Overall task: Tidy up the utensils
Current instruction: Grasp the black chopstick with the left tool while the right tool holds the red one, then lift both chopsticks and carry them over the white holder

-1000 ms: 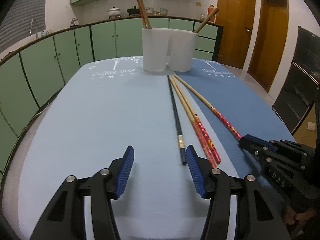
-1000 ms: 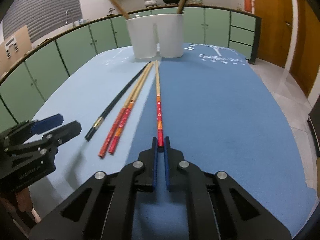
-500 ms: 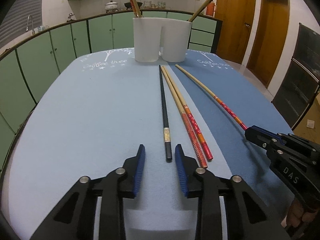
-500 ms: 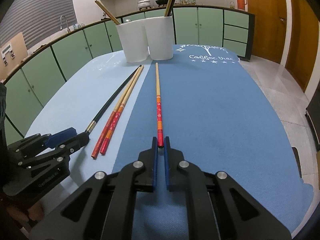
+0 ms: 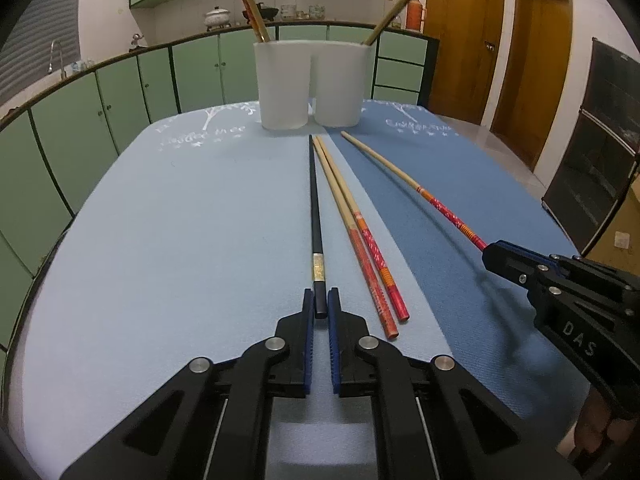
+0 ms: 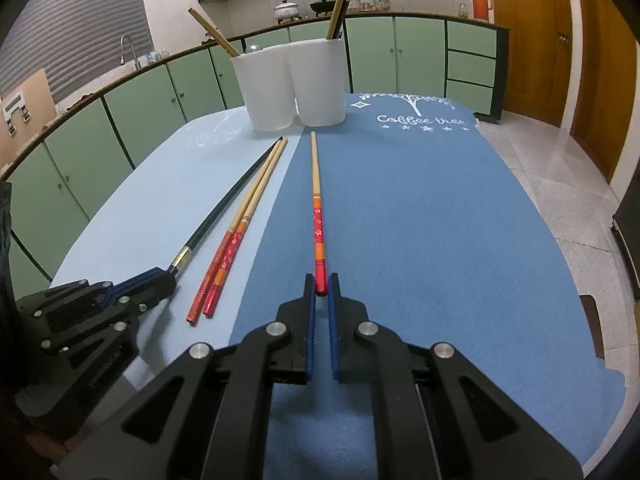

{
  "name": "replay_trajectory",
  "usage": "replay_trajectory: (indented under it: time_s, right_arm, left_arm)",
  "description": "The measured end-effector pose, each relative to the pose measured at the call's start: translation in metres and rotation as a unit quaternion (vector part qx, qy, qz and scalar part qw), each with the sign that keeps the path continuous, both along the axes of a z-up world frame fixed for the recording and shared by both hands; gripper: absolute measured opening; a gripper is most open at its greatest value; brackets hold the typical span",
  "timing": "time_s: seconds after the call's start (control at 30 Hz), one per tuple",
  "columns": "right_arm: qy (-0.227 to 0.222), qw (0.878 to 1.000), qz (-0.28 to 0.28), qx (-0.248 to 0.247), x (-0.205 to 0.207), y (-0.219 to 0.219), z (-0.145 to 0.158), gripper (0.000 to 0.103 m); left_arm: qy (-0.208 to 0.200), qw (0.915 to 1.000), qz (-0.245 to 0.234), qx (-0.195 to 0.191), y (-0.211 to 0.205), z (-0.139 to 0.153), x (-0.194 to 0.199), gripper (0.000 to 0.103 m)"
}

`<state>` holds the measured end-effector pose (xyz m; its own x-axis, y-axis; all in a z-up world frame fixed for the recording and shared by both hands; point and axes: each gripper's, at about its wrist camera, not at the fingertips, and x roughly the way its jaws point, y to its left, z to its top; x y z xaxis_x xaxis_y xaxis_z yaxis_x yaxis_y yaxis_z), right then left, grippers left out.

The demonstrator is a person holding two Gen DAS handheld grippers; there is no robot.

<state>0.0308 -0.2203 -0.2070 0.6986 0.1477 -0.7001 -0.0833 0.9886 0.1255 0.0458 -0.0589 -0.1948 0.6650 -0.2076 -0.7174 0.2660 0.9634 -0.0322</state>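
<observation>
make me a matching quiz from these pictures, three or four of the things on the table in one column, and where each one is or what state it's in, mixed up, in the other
Things:
1. black chopstick
2. lone red-ended chopstick
3. pair of red-ended chopsticks
4. white double holder

States:
A. lying loose, in no gripper
B. end clamped in the left gripper
C. standing at the far end of the table, chopsticks leaning inside
D. end clamped in the right gripper

Pairs: 1-B, 2-D, 3-A, 4-C

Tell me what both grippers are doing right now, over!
Left gripper shut on black chopstick. Right gripper shut on red-ended chopstick. Two chopsticks loose on cloth. White holder ahead, path open.
</observation>
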Motion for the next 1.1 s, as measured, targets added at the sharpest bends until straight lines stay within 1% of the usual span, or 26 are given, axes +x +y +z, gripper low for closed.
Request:
replay_trajectory:
  time_s: [0.27, 0.4, 0.53, 0.7, 0.9, 1.1]
  right_arm:
    - [-0.034, 0.999, -0.002, 0.001, -0.001, -0.008, 0.03, 0.005]
    - [-0.05, 0.999, -0.004, 0.009, 0.0, -0.014, 0.049, 0.005]
    - [-0.073, 0.997, -0.003, 0.021, 0.001, -0.02, 0.076, 0.005]
    - [-0.105, 0.994, 0.001, 0.031, 0.005, -0.026, 0.115, 0.005]
    - [-0.128, 0.99, 0.016, 0.05, 0.018, -0.031, 0.157, 0.005]
    - [-0.129, 0.989, 0.032, 0.057, 0.039, -0.03, 0.188, 0.005]
  left_arm:
    - [-0.035, 0.9994, 0.002, -0.007, 0.01, 0.039, -0.005, 0.006]
    - [-0.072, 0.9974, -0.001, -0.01, 0.012, 0.07, -0.008, 0.006]
    - [-0.101, 0.9948, -0.005, -0.014, 0.011, 0.098, -0.005, 0.006]
    - [-0.137, 0.99, -0.009, -0.03, 0.011, 0.135, 0.001, 0.006]
    - [-0.155, 0.9867, -0.015, -0.047, 0.011, 0.161, 0.013, 0.006]
    - [-0.166, 0.9846, -0.021, -0.052, 0.008, 0.175, 0.021, 0.006]
